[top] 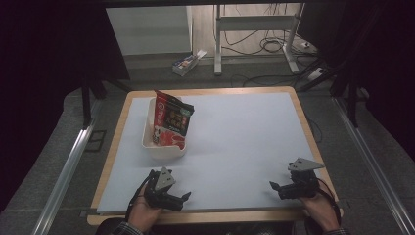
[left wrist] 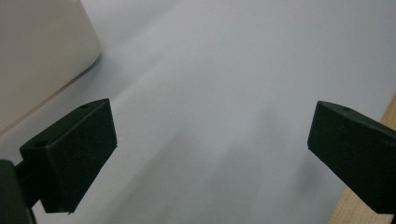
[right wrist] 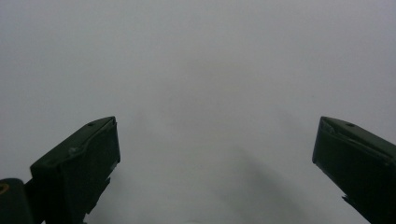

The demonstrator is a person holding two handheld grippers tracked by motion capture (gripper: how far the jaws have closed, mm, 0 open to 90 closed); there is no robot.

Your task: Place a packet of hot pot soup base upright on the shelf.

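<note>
Grippers rest low on the pale blue table, held by a person's hands at the near edge. We see the left gripper at about seven o'clock and the right gripper at about five o'clock, both with jaws spread wide and holding nothing. A red snack bag stands upright in a white tub at about ten o'clock, just beyond the left gripper and apart from it.

We judge the risks this way: the bag stands tall and leans on the tub wall, so a sideways nudge could topple it, and pulling on it could drag the light tub along.

Print on the bag is too small for us to read
</note>
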